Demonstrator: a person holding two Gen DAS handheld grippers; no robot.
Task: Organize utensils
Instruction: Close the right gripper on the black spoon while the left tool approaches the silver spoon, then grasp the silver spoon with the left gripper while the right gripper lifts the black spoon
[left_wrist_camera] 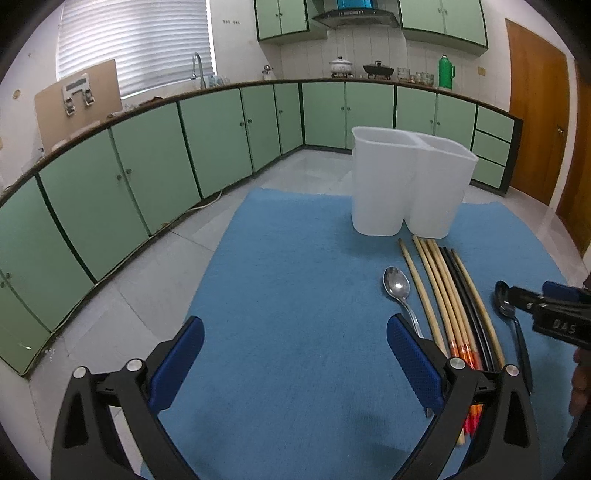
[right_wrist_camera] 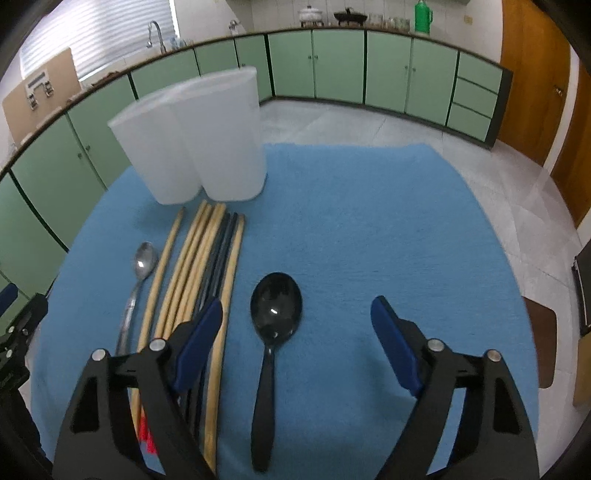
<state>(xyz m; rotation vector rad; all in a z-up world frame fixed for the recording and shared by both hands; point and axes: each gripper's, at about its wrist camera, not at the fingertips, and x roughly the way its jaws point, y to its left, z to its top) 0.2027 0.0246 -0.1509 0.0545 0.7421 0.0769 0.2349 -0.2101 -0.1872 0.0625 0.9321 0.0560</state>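
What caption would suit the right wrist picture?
Open right gripper poised above a black spoon on a blue cloth.

A home kitchen with pale green cabinets.

Pale green base cupboards (left_wrist_camera: pixel 207 136) run under a dark-edged countertop (left_wrist_camera: pixel 258 84), with matching wall cupboards (left_wrist_camera: pixel 282 18) flanking a metal range hood (left_wrist_camera: pixel 354 16). A curved steel tap (left_wrist_camera: pixel 198 68) stands by the slatted window blind (left_wrist_camera: pixel 136 40); a white lidded pot (left_wrist_camera: pixel 340 66), a black wok-like pan (left_wrist_camera: pixel 378 70) and a green thermos flask (left_wrist_camera: pixel 446 72) sit on the counter beside a brown wooden door (left_wrist_camera: pixel 535 122).
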